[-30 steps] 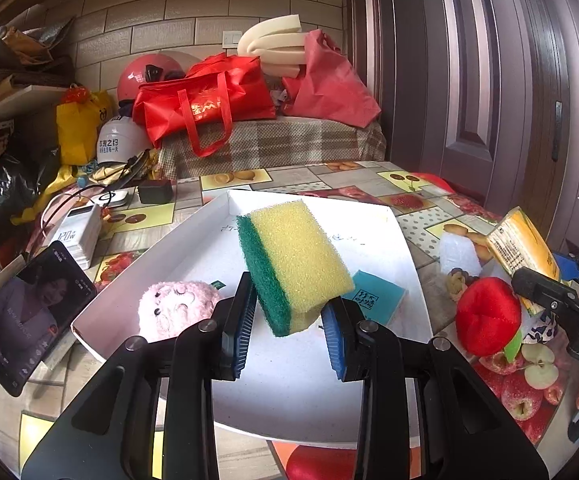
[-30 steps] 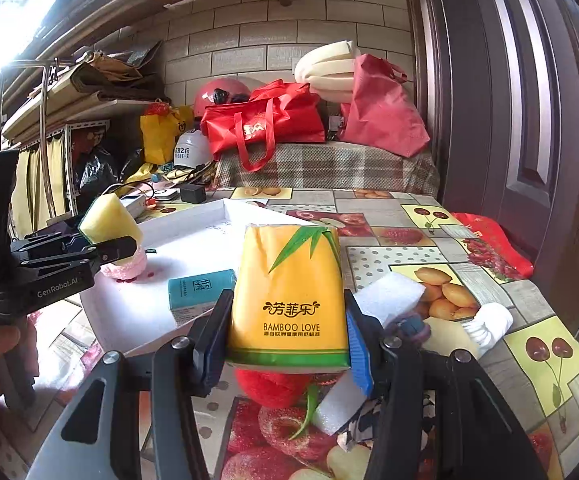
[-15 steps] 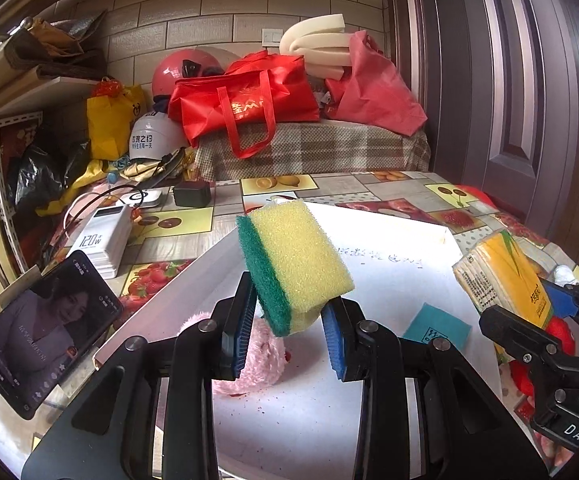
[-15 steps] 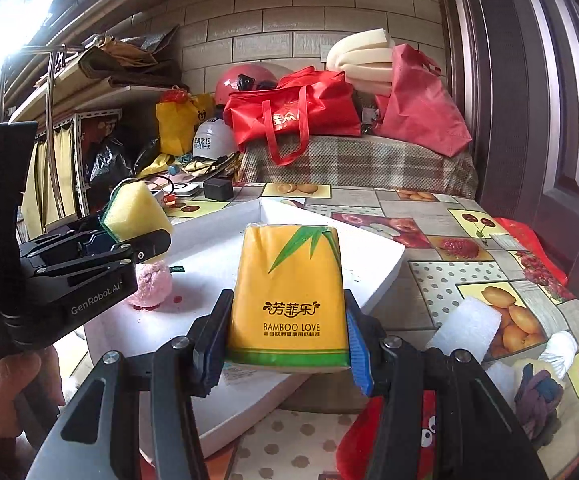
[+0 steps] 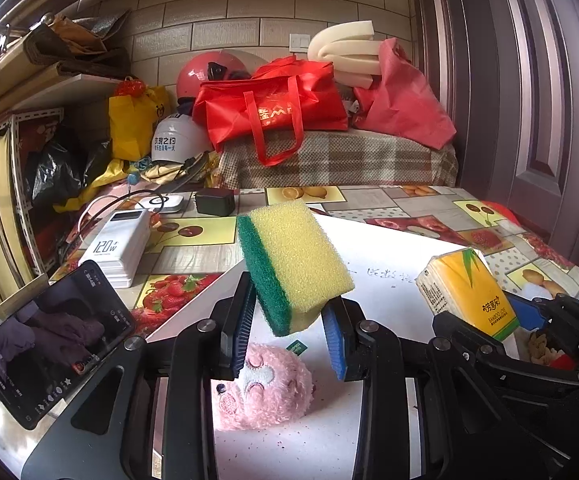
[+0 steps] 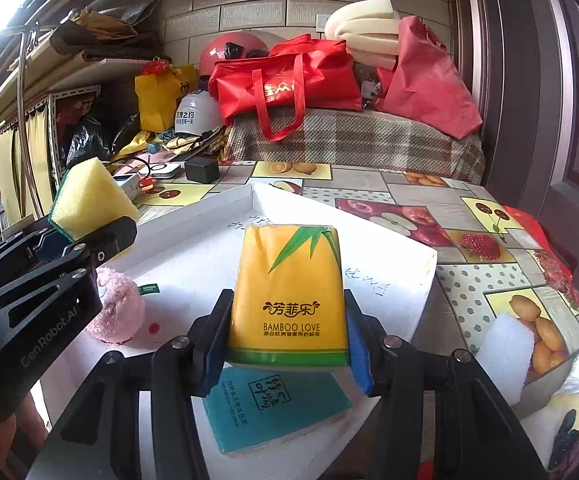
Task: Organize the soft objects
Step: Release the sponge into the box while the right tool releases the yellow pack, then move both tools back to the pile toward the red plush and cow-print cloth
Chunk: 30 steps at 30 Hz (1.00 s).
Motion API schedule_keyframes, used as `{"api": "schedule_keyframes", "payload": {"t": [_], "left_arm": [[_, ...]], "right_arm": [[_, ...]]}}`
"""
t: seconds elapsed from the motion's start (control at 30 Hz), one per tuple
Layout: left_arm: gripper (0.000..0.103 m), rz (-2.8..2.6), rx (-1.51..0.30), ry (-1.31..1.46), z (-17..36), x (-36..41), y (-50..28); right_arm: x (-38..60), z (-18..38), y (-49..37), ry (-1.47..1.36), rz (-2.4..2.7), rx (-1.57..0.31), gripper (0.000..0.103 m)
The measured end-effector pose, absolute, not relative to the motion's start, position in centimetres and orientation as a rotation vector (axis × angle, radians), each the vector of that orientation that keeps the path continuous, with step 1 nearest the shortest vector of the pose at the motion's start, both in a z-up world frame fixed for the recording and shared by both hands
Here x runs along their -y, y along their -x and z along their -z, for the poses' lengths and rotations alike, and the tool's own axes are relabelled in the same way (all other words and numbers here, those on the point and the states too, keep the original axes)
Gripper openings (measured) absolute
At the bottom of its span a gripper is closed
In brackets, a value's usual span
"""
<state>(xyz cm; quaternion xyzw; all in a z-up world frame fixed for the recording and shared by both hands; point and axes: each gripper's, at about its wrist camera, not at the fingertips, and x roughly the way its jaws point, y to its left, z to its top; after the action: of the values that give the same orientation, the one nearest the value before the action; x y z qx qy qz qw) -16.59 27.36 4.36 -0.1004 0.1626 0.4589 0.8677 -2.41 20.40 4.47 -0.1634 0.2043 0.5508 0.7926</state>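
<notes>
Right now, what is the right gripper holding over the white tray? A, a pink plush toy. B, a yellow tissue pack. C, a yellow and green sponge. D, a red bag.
B: the right gripper is clamped on the yellow tissue pack, above the white tray.

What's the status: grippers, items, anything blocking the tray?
Left gripper shut on sponge. Right gripper shut on tissue pack. Both over white tray; pink plush and teal pack already lie there.
</notes>
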Motion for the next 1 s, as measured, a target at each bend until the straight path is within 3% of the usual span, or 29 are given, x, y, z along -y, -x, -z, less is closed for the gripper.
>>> {"api": "schedule_keyframes", "payload": {"t": [0.17, 0.27, 0.3, 0.33, 0.4, 0.5, 1.0], "left_arm": [[0.033, -0.968, -0.348, 0.205, -4.4, -27.6, 16.3], [0.039, -0.989, -0.346, 0.215, -4.3, -27.7, 16.5], [0.049, -0.996, -0.344, 0.214, -4.3, -27.7, 16.5], [0.070, -1.004, -0.337, 0.210, -4.4, -27.6, 16.6], [0.103, -1.013, -0.318, 0.196, -4.5, -27.2, 16.7], [0.103, -1.032, -0.299, 0.171, -4.6, -26.8, 16.9], [0.103, -1.061, -0.255, 0.177, -4.8, -26.3, 17.5]], "right_arm": [[-20.6, -4.5, 3.0, 0.381, -1.174, -0.419, 0.051], [-20.7, -4.6, 3.6, 0.403, -1.162, -0.388, 0.052], [-20.7, -4.6, 3.6, 0.408, -1.160, -0.383, 0.058], [-20.7, -4.6, 3.6, 0.409, -1.156, -0.380, 0.077], [-20.6, -4.7, 3.6, 0.401, -1.152, -0.377, 0.092], [-20.4, -4.9, 3.5, 0.383, -1.144, -0.365, 0.103], [-19.4, -5.3, 3.9, 0.344, -1.144, -0.307, 0.103]]}}
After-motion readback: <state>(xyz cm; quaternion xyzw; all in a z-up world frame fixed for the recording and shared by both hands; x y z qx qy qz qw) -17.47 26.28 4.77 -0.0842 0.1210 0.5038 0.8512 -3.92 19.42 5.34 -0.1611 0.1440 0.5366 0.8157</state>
